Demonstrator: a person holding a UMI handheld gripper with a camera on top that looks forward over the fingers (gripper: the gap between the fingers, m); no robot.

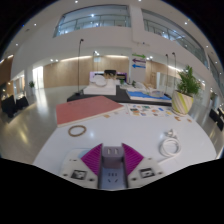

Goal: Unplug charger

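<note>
your gripper hangs over the near end of a white table, its two fingers with magenta pads set close together, only a narrow gap between them. nothing is held; a small grey piece sits at the fingertips, but you cannot tell what it is.

the charger looks to be the pale thing with a coiled white cord lying on the table just ahead and to the right of the fingers, apart from them. you cannot tell whether it is plugged into anything.

further along the table lies a flat brown-red sheet, with a small ring nearer you beside it. some small coloured bits lie scattered mid-table.

as for containers: a pale pot stands beyond the table's far right corner, and a green plant grows out of it. beyond the table, a white box shape sits on a dark counter; you cannot tell its contents. the hall behind has a balcony above.
</note>
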